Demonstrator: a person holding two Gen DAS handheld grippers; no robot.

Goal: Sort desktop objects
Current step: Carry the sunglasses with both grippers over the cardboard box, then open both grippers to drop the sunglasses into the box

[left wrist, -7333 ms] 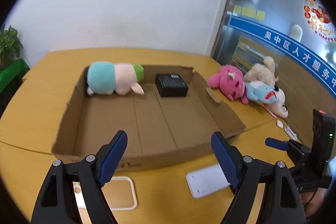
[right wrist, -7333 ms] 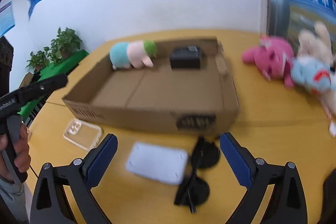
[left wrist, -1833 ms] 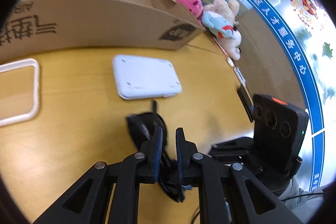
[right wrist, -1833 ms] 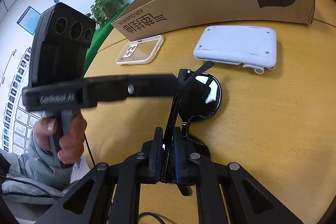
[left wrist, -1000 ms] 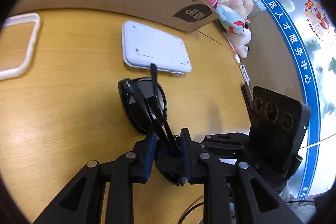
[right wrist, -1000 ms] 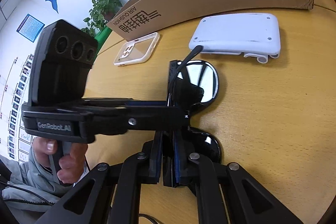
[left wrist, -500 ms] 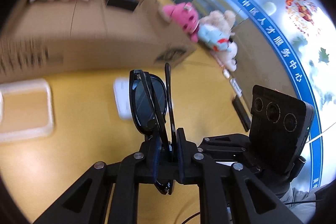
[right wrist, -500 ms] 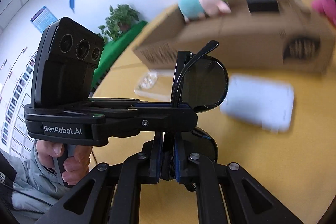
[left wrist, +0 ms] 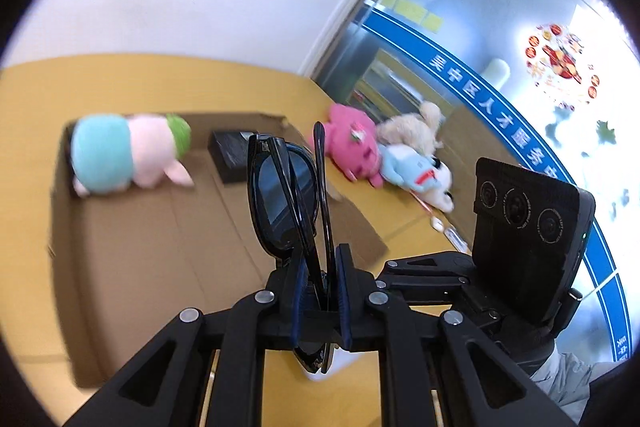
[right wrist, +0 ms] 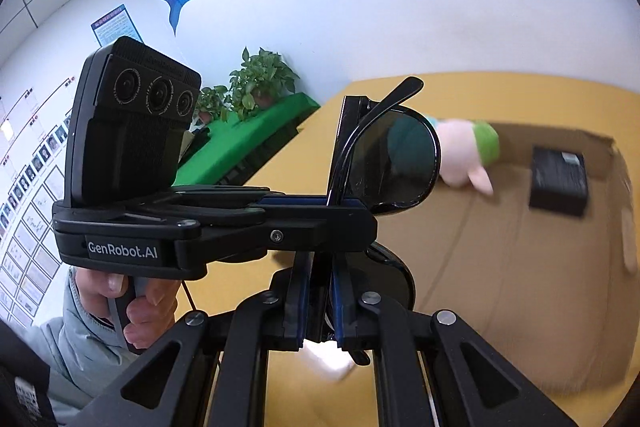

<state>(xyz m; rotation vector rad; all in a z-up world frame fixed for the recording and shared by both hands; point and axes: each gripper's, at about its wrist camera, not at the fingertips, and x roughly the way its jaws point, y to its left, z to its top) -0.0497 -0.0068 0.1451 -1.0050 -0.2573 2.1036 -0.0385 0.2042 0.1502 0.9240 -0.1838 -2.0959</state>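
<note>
Black folded sunglasses [left wrist: 282,195] are held in the air by both grippers at once. My left gripper [left wrist: 320,291] is shut on their lower frame, lenses standing upright. My right gripper [right wrist: 319,301] is shut on the same sunglasses [right wrist: 394,163] from the other side. The right gripper's body and camera [left wrist: 524,239] show at the right of the left wrist view. The left gripper's body [right wrist: 132,131] crosses the right wrist view. Beyond the glasses lies the open cardboard box [left wrist: 160,247] on the yellow table.
In the box lie a teal-and-pink plush [left wrist: 124,153] and a black box [left wrist: 232,155]. Pink, beige and blue plush toys [left wrist: 384,151] lie on the table right of the box. A green-covered stand with plants [right wrist: 256,115] is at the far left.
Both grippers have lifted the sunglasses off the table and carried them up and toward the cardboard box. The white device and phone case have dropped out of view below.
</note>
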